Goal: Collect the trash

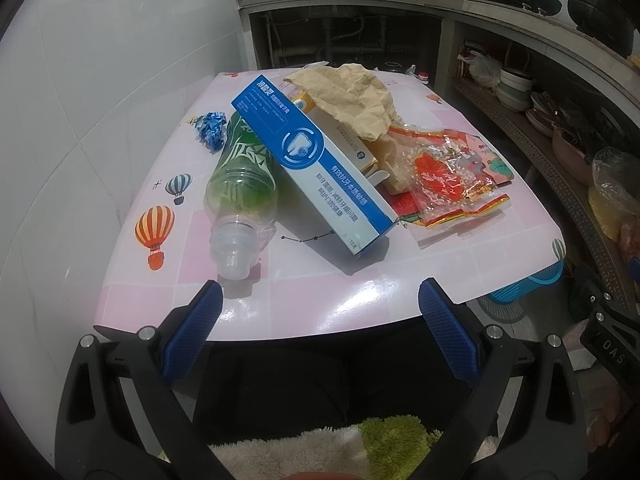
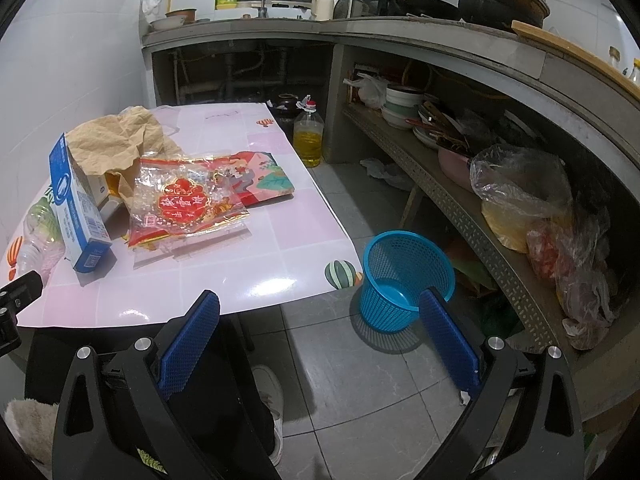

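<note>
Trash lies on the pink table (image 1: 320,304): a green plastic bottle (image 1: 240,184) on its side, a blue toothpaste box (image 1: 316,164) leaning over it, crumpled brown paper (image 1: 352,96), a red and clear plastic wrapper (image 1: 448,176) and a blue foil ball (image 1: 210,128). My left gripper (image 1: 320,296) hangs open at the table's near edge, just short of the bottle's neck. My right gripper (image 2: 320,308) stands open above the floor beside the table, with a blue mesh basket (image 2: 404,276) behind its right finger. The box (image 2: 76,204), paper (image 2: 116,136) and wrapper (image 2: 188,200) also show in the right wrist view.
A concrete counter (image 2: 420,36) with a sink, pots and pans runs along the back and right. Its lower shelf (image 2: 480,224) holds bowls and plastic bags. An oil bottle (image 2: 308,136) stands on the floor past the table. A person's legs and a white shoe (image 2: 272,396) are below.
</note>
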`<move>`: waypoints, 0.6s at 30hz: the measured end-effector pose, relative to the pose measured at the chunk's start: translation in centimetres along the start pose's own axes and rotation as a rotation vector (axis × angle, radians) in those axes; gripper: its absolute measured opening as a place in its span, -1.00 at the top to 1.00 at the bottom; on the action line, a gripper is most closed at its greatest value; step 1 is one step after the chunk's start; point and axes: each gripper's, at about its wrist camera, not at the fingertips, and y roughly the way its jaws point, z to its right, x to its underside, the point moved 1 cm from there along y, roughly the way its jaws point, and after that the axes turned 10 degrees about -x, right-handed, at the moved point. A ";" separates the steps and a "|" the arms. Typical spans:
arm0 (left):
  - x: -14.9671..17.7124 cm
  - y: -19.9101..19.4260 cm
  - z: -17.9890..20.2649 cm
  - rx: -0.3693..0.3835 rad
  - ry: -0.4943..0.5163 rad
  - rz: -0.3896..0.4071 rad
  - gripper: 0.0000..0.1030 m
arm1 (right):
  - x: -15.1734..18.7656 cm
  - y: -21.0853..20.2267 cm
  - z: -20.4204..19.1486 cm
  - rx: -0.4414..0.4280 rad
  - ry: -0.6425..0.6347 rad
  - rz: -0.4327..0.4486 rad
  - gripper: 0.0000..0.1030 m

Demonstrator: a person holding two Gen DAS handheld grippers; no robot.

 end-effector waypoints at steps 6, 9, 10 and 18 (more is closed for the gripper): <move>0.1 0.3 -0.4 0.007 0.002 -0.003 -0.83 | 0.0 0.1 0.0 -0.008 0.007 -0.002 -0.88; 0.2 0.7 -0.8 0.017 0.003 -0.007 -0.83 | -0.1 0.2 -0.1 -0.018 0.011 -0.005 -0.88; 0.2 1.0 -0.9 0.019 0.002 -0.011 -0.83 | -0.1 0.3 -0.2 -0.024 0.013 -0.006 -0.88; 0.3 3.6 -2.9 0.033 -0.045 -0.080 -0.83 | -0.9 1.4 -1.6 -0.072 -0.003 -0.034 -0.88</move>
